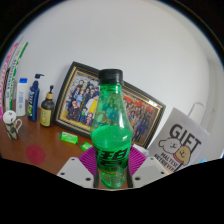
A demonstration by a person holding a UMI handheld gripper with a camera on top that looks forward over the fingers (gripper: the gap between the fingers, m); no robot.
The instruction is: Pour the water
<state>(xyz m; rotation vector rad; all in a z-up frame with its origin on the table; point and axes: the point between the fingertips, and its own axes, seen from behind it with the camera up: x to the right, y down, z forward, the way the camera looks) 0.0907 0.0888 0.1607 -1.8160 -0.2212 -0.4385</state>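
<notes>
Bottle: green, black cap, upright, long axis vertical; dark label unreadable.
Gripper: pads pinching the bottle's lower part.
Card: right, reads "GIFT".
Framed photo: far, behind bottle.

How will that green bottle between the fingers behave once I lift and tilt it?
The green bottle is tall and narrow, so probably tippy if nudged high up. It looks like thin clear plastic with liquid inside, so it may flex under a hard squeeze and feel fairly heavy. Its black cap is on, and the gripper fingers appear closed on its lower body.
</notes>
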